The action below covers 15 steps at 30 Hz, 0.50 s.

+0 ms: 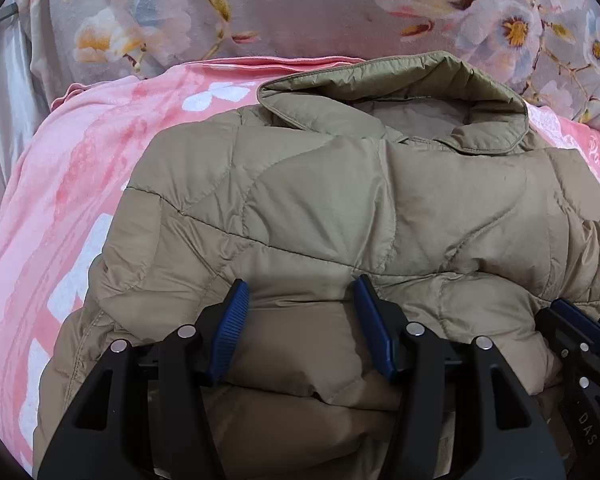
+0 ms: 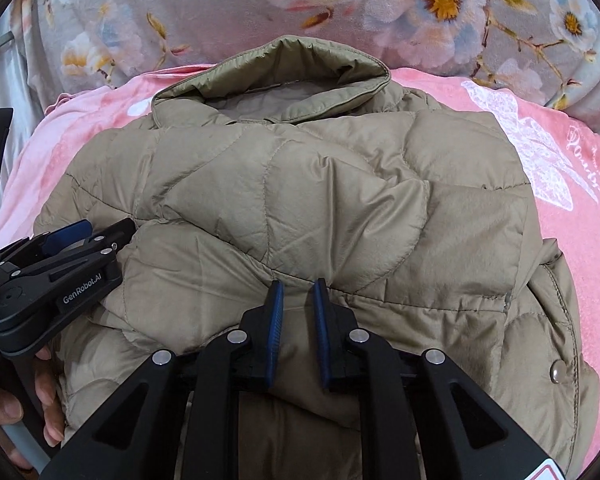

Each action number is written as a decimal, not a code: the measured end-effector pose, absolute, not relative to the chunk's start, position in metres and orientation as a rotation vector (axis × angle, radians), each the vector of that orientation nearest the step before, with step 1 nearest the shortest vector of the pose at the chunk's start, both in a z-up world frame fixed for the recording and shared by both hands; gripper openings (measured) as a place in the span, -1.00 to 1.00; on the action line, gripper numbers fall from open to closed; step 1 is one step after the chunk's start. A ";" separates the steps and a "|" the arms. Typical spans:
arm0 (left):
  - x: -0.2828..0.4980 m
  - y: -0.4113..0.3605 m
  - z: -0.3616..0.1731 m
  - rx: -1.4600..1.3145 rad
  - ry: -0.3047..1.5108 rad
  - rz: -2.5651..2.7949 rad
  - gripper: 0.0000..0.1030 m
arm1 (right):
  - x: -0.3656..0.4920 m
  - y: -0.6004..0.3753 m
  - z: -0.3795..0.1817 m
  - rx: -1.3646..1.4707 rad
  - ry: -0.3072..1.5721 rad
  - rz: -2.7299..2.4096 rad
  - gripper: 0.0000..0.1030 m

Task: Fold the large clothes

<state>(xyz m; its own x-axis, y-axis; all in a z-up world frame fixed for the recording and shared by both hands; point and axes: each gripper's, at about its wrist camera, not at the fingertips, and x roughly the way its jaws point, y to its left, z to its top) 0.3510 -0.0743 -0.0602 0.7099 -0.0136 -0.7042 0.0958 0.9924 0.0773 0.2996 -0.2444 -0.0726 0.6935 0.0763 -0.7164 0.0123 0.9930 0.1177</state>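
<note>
Quilted tan jacket [image 1: 340, 208] lies folded on pink blanket [image 1: 60, 184], directly ahead of both tools. Left gripper [image 1: 300, 300] half spread, fabric between jaws, no visible pinch. Right gripper [image 2: 299, 296] nearly closed, pinching a fabric ridge. Judged soft, puffy, slippery; grip seams or hem.

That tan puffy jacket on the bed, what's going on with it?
A person with a handheld gripper in each hand is folding the quilted jacket, which lies on a pink blanket. Its lower part is already doubled up toward the collar. The right gripper pinches a ridge of fabric at the folded edge. The left gripper has the fold between its wider-set fingers; whether it is clamped is unclear.
</note>
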 end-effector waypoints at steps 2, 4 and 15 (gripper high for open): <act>0.351 -0.075 -0.061 0.117 0.777 -0.058 0.03 | 0.300 -0.246 -0.073 0.127 0.803 0.041 -0.76; 0.352 -0.075 -0.061 0.118 0.777 -0.057 0.03 | 0.301 -0.248 -0.073 0.141 0.802 0.046 -0.76; 0.351 -0.081 -0.062 0.143 0.776 -0.042 0.03 | 0.301 -0.248 -0.074 0.125 0.800 0.039 -0.76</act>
